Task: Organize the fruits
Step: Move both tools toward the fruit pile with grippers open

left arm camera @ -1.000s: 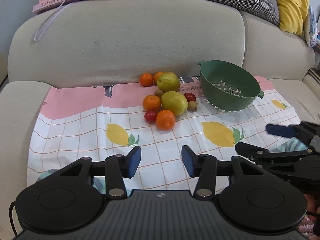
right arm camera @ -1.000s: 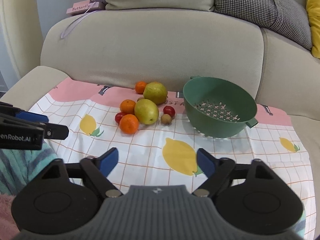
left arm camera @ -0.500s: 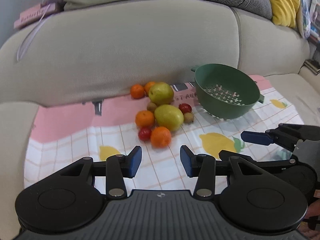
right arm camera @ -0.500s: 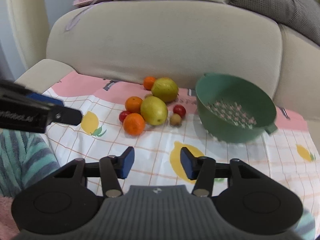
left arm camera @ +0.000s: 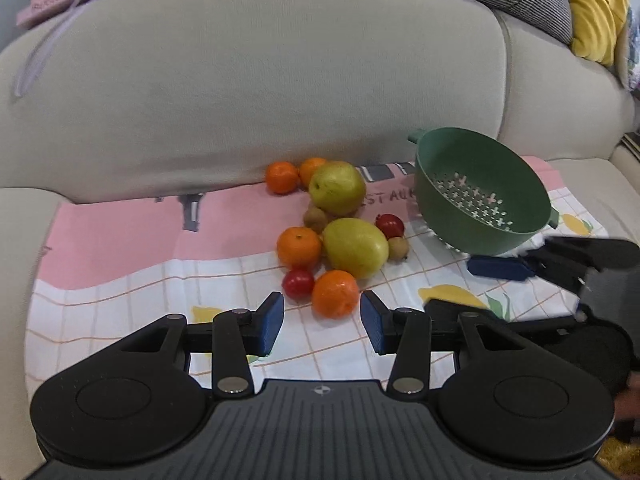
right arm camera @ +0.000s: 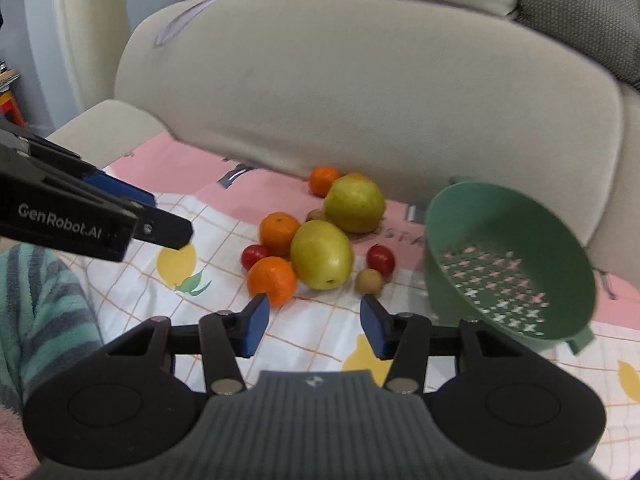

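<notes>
Lying on a lemon-print cloth (left arm camera: 120, 312) over the sofa seat (left arm camera: 24, 220), the fruit pile (left arm camera: 340, 232) sits just left of a tilted green colander (left arm camera: 484, 188). Both the left hand-held gripper (left arm camera: 322, 322) and right hand-held gripper (right arm camera: 314, 326) are parted, grasping nothing. Only the left view shows a yellow cushion (left arm camera: 592, 8); only the right shows a striped sleeve (right arm camera: 44, 320).
</notes>
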The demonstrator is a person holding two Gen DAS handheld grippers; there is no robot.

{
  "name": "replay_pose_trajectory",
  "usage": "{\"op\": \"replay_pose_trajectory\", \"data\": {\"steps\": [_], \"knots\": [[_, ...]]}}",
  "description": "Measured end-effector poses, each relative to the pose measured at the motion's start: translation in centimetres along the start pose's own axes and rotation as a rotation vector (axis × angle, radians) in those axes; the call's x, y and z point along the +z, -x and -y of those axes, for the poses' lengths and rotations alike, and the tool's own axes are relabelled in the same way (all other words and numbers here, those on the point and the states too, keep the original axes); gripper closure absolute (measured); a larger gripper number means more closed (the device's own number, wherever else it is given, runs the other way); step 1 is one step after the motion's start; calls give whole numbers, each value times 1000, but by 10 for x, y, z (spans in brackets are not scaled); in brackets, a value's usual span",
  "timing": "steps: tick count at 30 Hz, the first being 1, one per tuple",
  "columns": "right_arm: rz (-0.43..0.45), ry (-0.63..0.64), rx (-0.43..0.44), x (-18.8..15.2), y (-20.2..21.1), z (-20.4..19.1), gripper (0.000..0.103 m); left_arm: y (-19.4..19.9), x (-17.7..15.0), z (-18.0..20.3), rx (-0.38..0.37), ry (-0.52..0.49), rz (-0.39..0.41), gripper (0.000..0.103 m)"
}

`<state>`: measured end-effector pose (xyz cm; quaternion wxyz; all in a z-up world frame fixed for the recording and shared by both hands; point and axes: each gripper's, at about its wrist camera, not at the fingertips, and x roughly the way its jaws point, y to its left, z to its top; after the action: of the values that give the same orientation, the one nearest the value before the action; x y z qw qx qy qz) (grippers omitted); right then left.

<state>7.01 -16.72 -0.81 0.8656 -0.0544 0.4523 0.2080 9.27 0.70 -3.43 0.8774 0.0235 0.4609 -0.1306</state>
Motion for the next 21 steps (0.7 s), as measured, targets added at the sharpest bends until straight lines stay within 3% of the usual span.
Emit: {"op": "replay_pose_trajectory", "data": {"steps": [8, 12, 21], "knots": [[-23, 57, -13, 22, -31, 11, 56, -26, 9, -2, -10, -64, -42, 51], [-29, 56, -21, 29, -46, 20, 66, -40, 11, -4, -24, -62, -59, 51], [-49, 119, 0, 25, -65, 29, 76, -77, 3, 1, -37, -87, -110, 50]]}}
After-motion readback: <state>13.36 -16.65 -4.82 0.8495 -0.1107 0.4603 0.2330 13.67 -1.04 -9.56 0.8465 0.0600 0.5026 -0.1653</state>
